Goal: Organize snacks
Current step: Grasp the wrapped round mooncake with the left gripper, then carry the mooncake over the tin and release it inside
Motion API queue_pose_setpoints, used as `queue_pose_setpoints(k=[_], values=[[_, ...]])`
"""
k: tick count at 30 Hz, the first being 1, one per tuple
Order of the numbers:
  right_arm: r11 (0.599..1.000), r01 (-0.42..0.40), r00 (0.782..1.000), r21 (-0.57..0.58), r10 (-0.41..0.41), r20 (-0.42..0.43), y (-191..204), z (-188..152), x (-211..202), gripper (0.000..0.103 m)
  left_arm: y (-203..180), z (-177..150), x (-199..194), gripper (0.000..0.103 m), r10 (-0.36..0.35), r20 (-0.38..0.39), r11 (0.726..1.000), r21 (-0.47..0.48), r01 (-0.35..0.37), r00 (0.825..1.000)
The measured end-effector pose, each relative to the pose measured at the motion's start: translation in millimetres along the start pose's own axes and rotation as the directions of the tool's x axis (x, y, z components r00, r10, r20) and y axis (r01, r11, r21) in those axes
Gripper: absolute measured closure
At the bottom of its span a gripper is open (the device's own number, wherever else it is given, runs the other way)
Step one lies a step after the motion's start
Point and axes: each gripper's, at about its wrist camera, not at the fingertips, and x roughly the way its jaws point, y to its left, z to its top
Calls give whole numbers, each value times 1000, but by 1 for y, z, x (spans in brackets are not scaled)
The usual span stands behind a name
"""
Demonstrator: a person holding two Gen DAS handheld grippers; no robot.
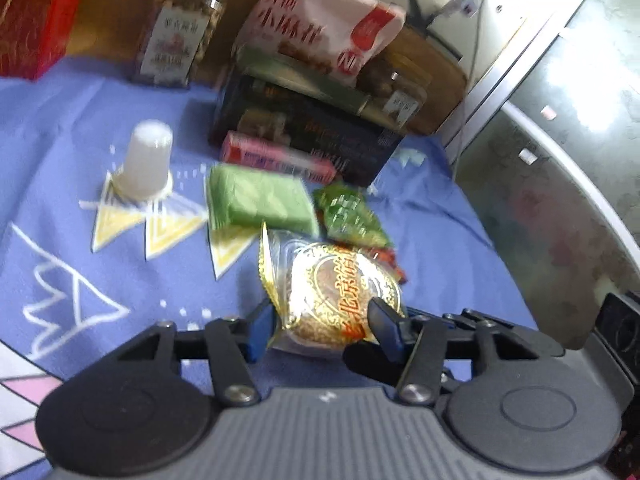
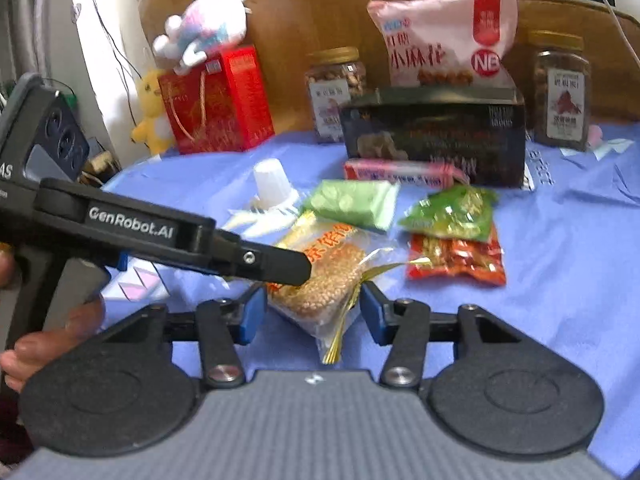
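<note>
A round sesame cake in a clear gold-printed wrapper (image 1: 340, 292) sits between the fingers of my left gripper (image 1: 320, 324), which is shut on it just above the blue cloth. In the right wrist view the same cake (image 2: 324, 276) is held by the left gripper's finger (image 2: 276, 262). My right gripper (image 2: 312, 312) is open, and the wrapper's gold tail hangs between its fingers. A green packet (image 1: 260, 200), a green-patterned packet (image 1: 348, 216) and a red packet (image 2: 456, 258) lie just beyond.
A dark box (image 1: 308, 128) with a pink stick pack (image 1: 276, 156) in front stands behind, with a pink snack bag (image 1: 320, 24) on top and nut jars (image 1: 180, 36) (image 2: 560, 88). A white cup (image 1: 146, 158) stands left, a red gift box (image 2: 220, 100) far left, a fridge (image 1: 560, 140) right.
</note>
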Motion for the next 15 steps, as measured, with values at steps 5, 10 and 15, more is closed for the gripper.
queue_pose_setpoints(k=[5, 10, 15], values=[[1000, -12, 998, -5, 13, 67, 3, 7, -8, 49, -6, 10, -17, 53, -22, 66, 1000, 0, 22, 998], [1000, -12, 999, -20, 13, 53, 3, 1, -9, 49, -11, 1, -9, 51, -3, 45, 1000, 15, 2, 999], [997, -47, 998, 53, 49, -33, -15, -12, 13, 47, 2, -13, 4, 51, 54, -20, 997, -56, -55, 998]])
